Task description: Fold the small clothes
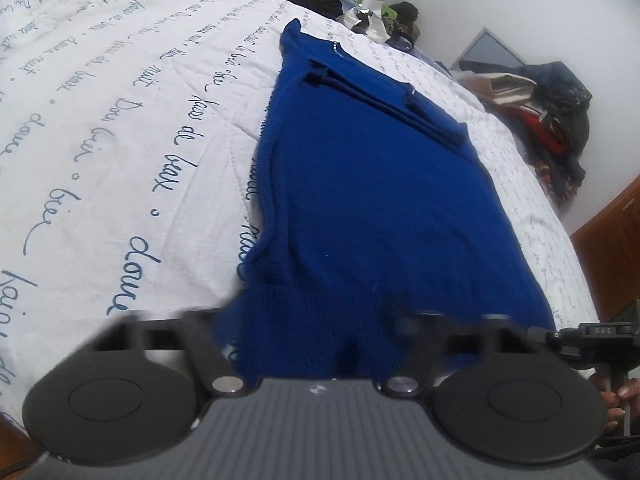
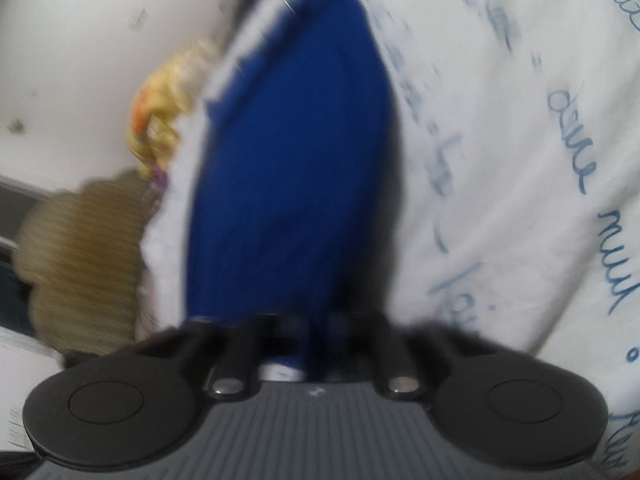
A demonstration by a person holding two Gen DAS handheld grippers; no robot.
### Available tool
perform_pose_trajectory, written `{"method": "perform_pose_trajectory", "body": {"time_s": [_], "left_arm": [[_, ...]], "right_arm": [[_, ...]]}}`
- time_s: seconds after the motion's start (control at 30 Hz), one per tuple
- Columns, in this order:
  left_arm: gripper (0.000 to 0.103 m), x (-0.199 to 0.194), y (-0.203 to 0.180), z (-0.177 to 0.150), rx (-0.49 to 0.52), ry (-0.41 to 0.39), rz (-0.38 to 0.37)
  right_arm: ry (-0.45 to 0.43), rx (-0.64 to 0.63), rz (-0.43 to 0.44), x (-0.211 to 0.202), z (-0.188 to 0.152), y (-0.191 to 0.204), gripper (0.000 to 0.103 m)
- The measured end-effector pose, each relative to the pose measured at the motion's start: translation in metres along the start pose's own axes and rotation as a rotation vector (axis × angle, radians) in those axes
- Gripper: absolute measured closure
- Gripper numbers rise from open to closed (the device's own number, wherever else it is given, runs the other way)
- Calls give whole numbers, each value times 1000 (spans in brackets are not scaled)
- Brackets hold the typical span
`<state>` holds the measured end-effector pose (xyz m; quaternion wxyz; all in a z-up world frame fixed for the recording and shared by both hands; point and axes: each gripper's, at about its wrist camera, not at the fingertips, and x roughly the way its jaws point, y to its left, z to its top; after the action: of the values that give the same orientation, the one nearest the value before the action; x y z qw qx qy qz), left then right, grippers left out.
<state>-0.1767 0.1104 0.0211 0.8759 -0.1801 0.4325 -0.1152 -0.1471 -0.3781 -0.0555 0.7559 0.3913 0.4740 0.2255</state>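
Blue knit garment (image 1: 360, 200): lies flat on the bed, its near hem at the left gripper and its folded-in sleeve pieces at the far end, towards the clutter at the head of the bed.
Bed cover (image 1: 120, 120): white, printed with blue handwriting; the garment rests on it, slightly right of middle in the left wrist view.
Left gripper (image 1: 320, 332): low over the near hem; its jaws are partly closed with blue knit bunched between them (the picture is blurred here, so whether the pads truly press the cloth I cannot tell).
Right gripper (image 2: 310, 328): its jaws are clenched on a gathered edge of the same blue garment (image 2: 288, 160), which rises from the grip in a narrow lifted fold above the bed cover (image 2: 500, 120).
Right wrist view: heavily blurred; a yellow crumpled cloth (image 2: 164, 100) and a tan striped cloth (image 2: 84, 252) show to the left, beyond the bed's edge.
Pile of clothes (image 1: 552, 120): dark, heaped beside the bed at the right, near the wall.
Person's hand (image 1: 616, 396): seen at the right edge, below a black tool part.
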Motion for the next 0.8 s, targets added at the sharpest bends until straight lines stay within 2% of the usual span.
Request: {"method": "perform_pose_trajectory", "body": {"time_s": [0.03,0.07,0.13,0.2,0.27,0.33,0.37,0.47,0.5,0.53,0.57,0.6,0.67,0.73,0.8], "left_arm": [[90,1,2,2,-3,4,28],[94,2,6,4,-21,24,36],[94,-5,13,9,-57,23,12],[94,-20,9,13,-29,-8,-9],[94,-26,2,12,26,-17,-20],[94,-15,1,5,70,20,20],[99,-6,3,0,79,49,58],[94,-11,7,-5,87,32,89],[94,-18,8,-2,91,10,107],[86,-25,7,2,104,-19,130],[72,-30,4,9,121,-46,136],[62,-33,-2,18,143,-76,123],[24,-30,-23,37,192,-167,71],[18,-10,-49,50,273,-236,7],[20,29,-75,60,342,-215,3]], "right_arm": [[2,-4,1,-1,0,-1,98],[1,-15,-10,-3,1,1,98],[-23,-53,-13,-14,3,8,98],[-47,-101,-11,-31,7,20,98],[-54,-153,-60,-43,8,26,98],[-29,-178,-140,-40,8,20,98],[6,-176,-187,-33,4,9,100],[-28,-173,-172,-40,-7,8,99],[-46,-164,-180,-45,-8,12,94],[-57,-152,-194,-49,-7,17,93],[-67,-154,-206,-52,-2,24,87],[-92,-172,-220,-55,5,32,77],[-177,-232,-211,-56,23,48,65],[-225,-305,-224,-37,48,70,64],[-247,-393,-231,-7,74,92,64]]}}
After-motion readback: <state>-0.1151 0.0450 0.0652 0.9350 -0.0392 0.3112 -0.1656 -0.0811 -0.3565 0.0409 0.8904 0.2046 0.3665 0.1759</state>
